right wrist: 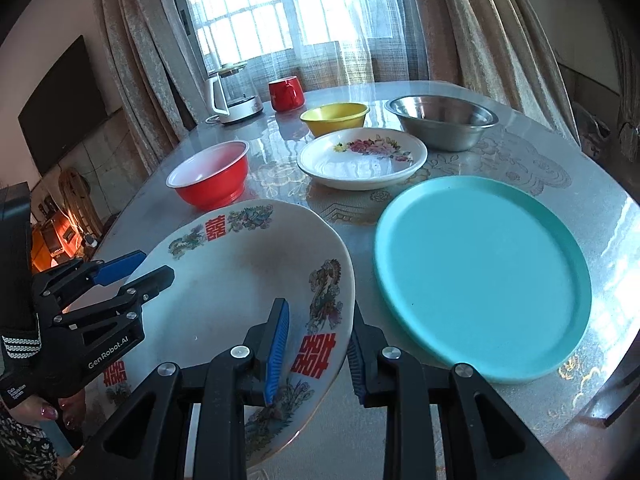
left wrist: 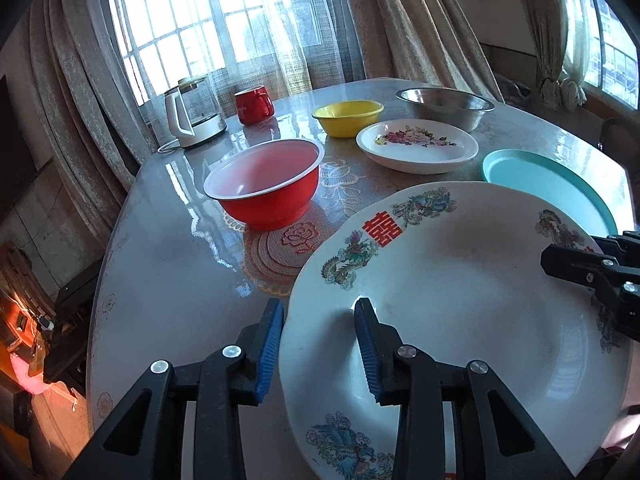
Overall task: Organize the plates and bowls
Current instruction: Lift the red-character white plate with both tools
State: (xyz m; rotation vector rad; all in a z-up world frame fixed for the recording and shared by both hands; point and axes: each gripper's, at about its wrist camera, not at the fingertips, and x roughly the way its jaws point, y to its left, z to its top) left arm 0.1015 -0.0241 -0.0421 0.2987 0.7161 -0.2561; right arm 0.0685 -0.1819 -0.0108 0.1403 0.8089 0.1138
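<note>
Big plate (right wrist: 240, 280) off table (left wrist: 168, 264), tilted, beside teal plate (right wrist: 480, 276). Right gripper (right wrist: 316, 344) straddles its right rim; left gripper (left wrist: 318, 344) straddles left rim; whether pads clamp either rim, cannot tell. Nothing stacked yet. Floral plate (right wrist: 360, 160), red bowl (right wrist: 208, 178), yellow bowl (right wrist: 334, 118), steel bowl (right wrist: 442, 124) stand separate on table. Sorting barely begun, by appearance.

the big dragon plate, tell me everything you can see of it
The dragon plate is large, white and glossy like ceramic, its wide rim printed with dragons, phoenixes and red double-happiness characters. It is tilted, nearest on the table, beside the teal plate. The left tongs and right tongs straddle opposite rims.
</note>
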